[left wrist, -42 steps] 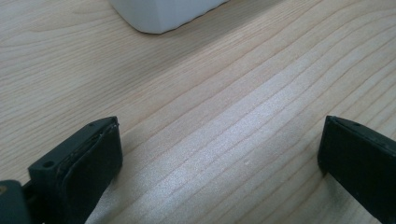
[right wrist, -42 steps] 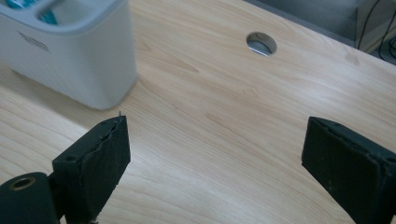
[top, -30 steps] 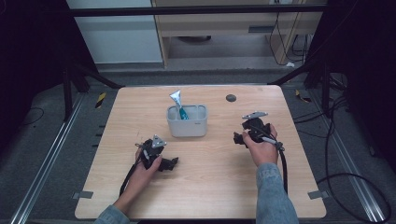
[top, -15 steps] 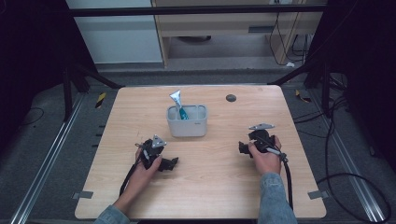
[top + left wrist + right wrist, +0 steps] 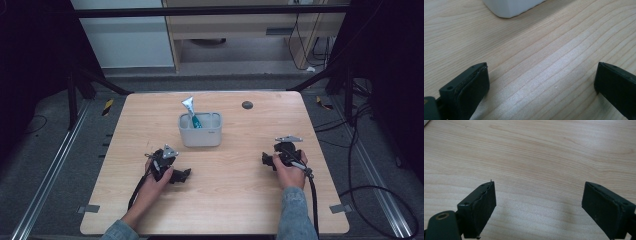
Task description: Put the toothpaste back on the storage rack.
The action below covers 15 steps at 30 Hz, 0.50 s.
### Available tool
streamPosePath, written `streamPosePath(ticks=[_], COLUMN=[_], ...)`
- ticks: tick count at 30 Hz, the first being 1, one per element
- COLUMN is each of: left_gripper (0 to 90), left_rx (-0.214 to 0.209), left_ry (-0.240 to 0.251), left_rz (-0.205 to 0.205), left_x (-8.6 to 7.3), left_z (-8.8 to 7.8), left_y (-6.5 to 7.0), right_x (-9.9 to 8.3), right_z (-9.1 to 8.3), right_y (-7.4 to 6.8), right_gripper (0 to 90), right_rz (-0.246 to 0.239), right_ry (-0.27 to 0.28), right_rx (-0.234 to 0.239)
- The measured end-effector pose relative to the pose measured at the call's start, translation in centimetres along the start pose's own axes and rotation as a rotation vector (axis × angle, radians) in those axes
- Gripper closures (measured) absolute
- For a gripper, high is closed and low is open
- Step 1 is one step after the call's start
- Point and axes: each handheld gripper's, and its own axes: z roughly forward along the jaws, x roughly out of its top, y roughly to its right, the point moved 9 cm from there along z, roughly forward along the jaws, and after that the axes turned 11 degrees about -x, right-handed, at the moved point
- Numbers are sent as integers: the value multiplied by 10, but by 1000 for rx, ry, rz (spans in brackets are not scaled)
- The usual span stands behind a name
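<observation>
From the high view, the left gripper [image 5: 182, 175] rests on the wooden table [image 5: 235, 200] at its near left, and the right gripper [image 5: 267, 160] sits at the near right, well apart. Between them and farther off stands a grey bin [image 5: 200, 131] holding a teal tube [image 5: 192, 113]. In the left gripper view the jaws stand wide apart over bare wood, the bin's corner [image 5: 510, 7] beyond them. In the right gripper view the jaws also gape, nothing between them.
</observation>
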Motion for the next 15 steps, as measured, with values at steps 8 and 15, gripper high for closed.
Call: streamPosePath(ticks=[8, 15], left_gripper=[0, 0], left_rx=[0, 0], left_ry=[0, 0], left_rz=[0, 0], left_x=[0, 0], left_z=[0, 0], left_y=[0, 0], right_x=[1, -2], right_z=[6, 16], right_y=[-1, -3], right_gripper=[126, 91], right_rz=[35, 44], right_ry=[11, 7], right_rx=[-11, -39])
